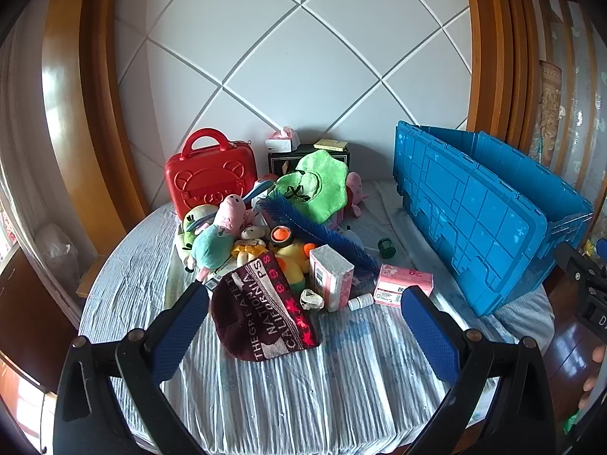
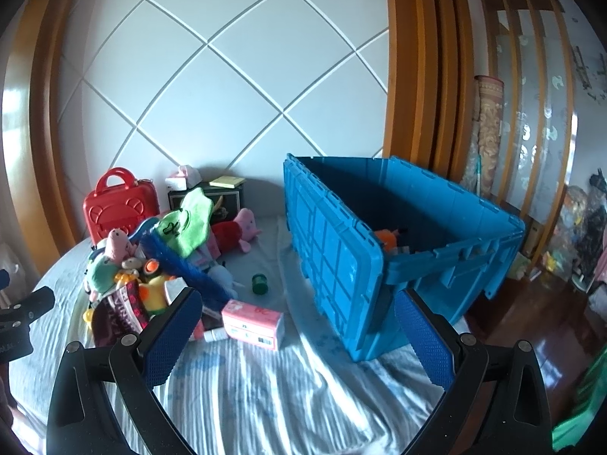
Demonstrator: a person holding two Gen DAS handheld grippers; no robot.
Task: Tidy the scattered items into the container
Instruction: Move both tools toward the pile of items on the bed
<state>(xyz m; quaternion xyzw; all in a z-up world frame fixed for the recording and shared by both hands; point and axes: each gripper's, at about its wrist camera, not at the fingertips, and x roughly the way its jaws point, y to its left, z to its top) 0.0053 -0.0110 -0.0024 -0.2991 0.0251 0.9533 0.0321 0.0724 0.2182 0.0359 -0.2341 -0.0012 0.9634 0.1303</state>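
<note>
A pile of items lies on the bed: a maroon knit hat (image 1: pixel 261 314), plush toys (image 1: pixel 216 235), a green cloth (image 1: pixel 322 185), a blue brush (image 1: pixel 318 231), tissue packs (image 1: pixel 330 276) and a pink box (image 1: pixel 402 284). My left gripper (image 1: pixel 303 303) is open and empty, just in front of the hat. The blue container (image 2: pixel 379 242) stands open at the right with an orange toy (image 2: pixel 387 239) inside. My right gripper (image 2: pixel 296 303) is open and empty, between the pink box (image 2: pixel 254 322) and the container's hanging lid (image 2: pixel 334 265).
A red toy case (image 1: pixel 210 178) and a black box (image 1: pixel 303 157) with yellow notes stand at the back against the white padded wall. A green reel (image 1: pixel 387 247) and a small white bottle (image 1: pixel 360 301) lie loose. Wooden floor (image 2: pixel 531 326) lies right of the bed.
</note>
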